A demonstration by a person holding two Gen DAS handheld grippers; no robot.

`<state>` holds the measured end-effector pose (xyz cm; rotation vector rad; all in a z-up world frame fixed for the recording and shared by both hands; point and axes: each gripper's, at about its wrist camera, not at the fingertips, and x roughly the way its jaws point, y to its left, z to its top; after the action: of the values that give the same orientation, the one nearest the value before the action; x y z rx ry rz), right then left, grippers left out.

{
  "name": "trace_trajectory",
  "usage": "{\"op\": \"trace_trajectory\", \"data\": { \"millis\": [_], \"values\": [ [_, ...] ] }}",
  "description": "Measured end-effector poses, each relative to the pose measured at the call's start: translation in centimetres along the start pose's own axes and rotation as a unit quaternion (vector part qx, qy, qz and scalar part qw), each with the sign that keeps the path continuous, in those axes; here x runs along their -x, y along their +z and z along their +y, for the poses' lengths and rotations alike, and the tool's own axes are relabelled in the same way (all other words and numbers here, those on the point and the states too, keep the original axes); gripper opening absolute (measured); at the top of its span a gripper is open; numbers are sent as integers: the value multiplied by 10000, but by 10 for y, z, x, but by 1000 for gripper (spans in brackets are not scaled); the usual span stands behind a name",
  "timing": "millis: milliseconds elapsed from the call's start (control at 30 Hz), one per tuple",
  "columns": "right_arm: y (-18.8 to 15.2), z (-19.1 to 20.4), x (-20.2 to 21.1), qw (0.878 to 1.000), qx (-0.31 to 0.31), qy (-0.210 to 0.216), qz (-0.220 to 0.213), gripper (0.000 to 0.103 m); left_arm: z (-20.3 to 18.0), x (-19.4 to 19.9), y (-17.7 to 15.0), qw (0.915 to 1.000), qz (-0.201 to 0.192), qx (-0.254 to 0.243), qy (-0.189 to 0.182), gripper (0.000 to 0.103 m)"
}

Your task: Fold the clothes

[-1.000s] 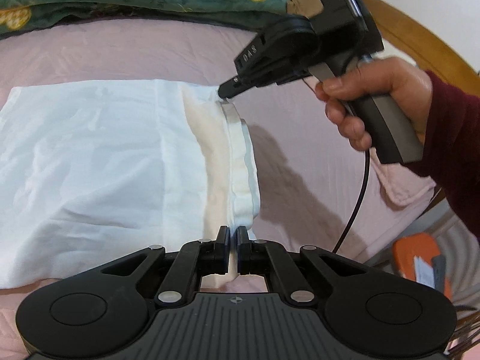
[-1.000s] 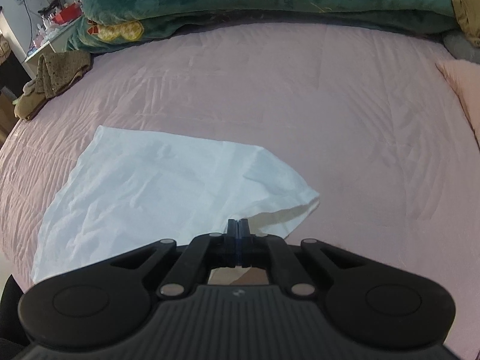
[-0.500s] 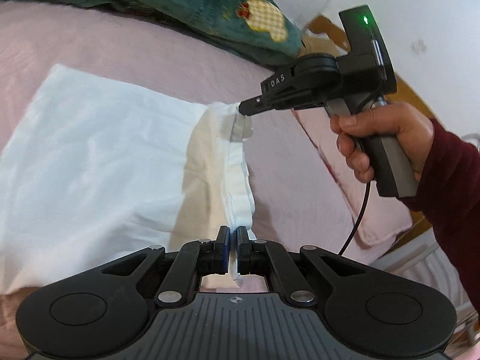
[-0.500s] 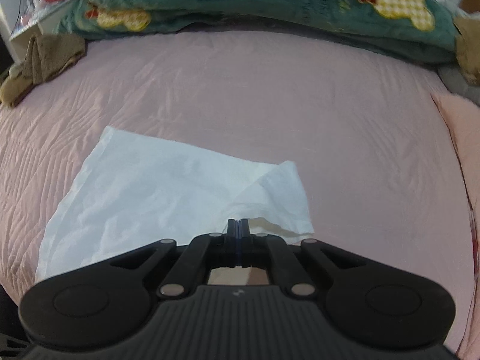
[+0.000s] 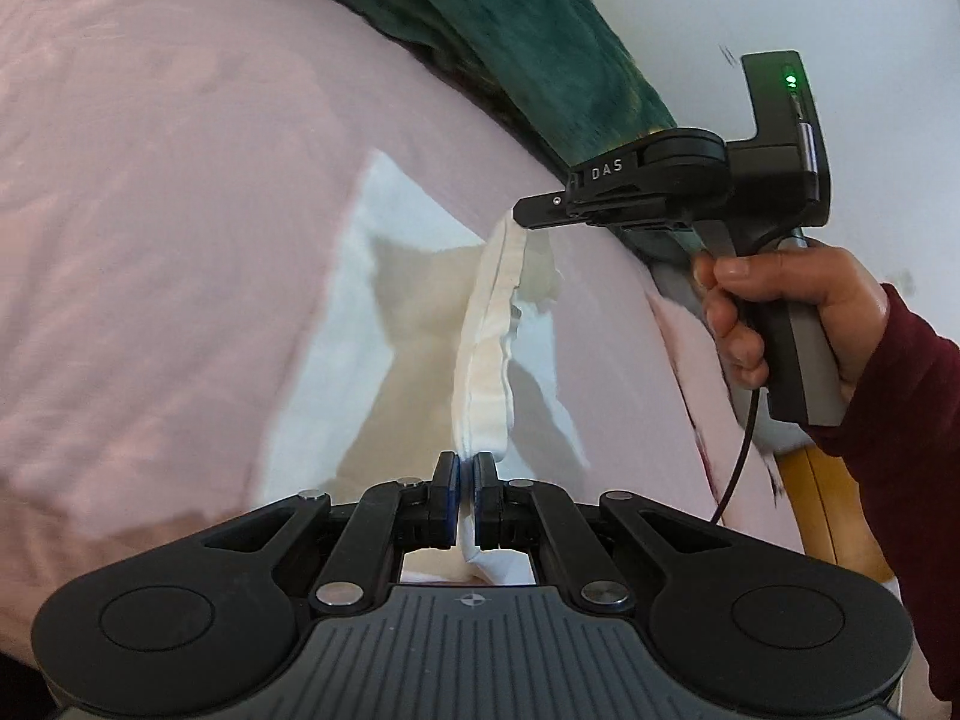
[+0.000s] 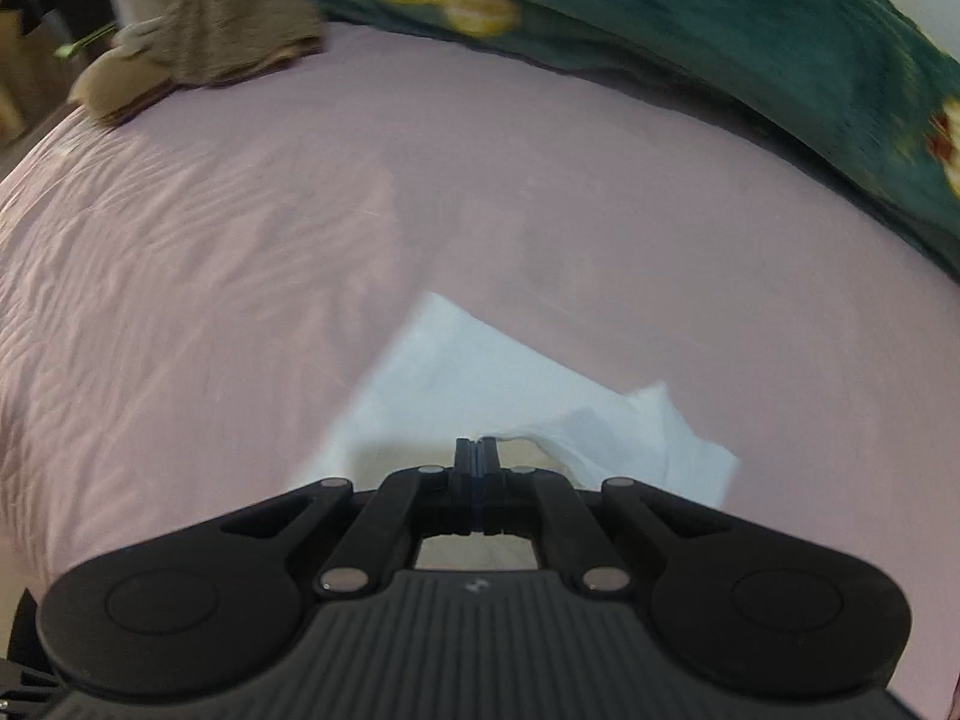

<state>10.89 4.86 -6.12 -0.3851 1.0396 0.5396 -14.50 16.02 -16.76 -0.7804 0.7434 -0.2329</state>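
One white garment (image 5: 420, 312), two grippers. Left gripper (image 5: 463, 468) pinches its hem; right gripper (image 5: 522, 217), ahead, pinches the same hem's far end, stretched between them. Bare pink bedsheet (image 5: 156, 192) left; one green blanket (image 5: 540, 60) beyond.

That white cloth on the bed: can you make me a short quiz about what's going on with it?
1. True or false: both grippers are clamped on the white cloth.
2. The cloth lies on a sheet of which colour? A pink, B blue, C grey.
3. What lies along the far side of the bed?

Key: 1 true: left gripper and right gripper each pinch its hem. 2 A. 3 a green blanket.
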Motion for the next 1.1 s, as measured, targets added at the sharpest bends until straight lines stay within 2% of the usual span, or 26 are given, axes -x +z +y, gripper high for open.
{"op": "trace_trajectory", "data": {
  "millis": [200, 333, 467, 600, 700, 767, 867, 933, 1100],
  "values": [
    [18, 46, -25, 9985, 485, 39, 234, 3, 30, 8, -6, 9993, 132, 268, 217, 7],
    [21, 55, -26, 9983, 533, 26, 243, 5, 31, 15, -9, 9988, 170, 215, 403, 9],
    [19, 40, -10, 9996, 283, -24, 83, 5, 26, 29, -2, 9984, -11, 18, 570, 12],
    [9, 7, 12, 9998, -48, -190, -73, 6, 9, 43, 1, 9959, -138, -346, 827, 18],
    [-7, -19, 21, 9991, -251, -310, -111, 8, -14, 53, 1, 9893, -205, -995, 1047, 28],
    [-18, -34, 22, 9988, -340, -324, -100, 10, -40, 47, 3, 9838, -204, -1442, 1046, 33],
    [-32, -47, 23, 9990, -358, -220, -151, 22, -60, 39, 10, 9785, -230, -1772, 1034, 33],
    [-41, -53, 24, 9991, -335, -131, -244, 36, -69, 29, 18, 9742, -314, -1918, 1149, 33],
    [-52, -68, 14, 9987, -279, 207, -363, 40, -82, -6, 65, 9648, -467, -2025, 1609, 33]
  ]
}}
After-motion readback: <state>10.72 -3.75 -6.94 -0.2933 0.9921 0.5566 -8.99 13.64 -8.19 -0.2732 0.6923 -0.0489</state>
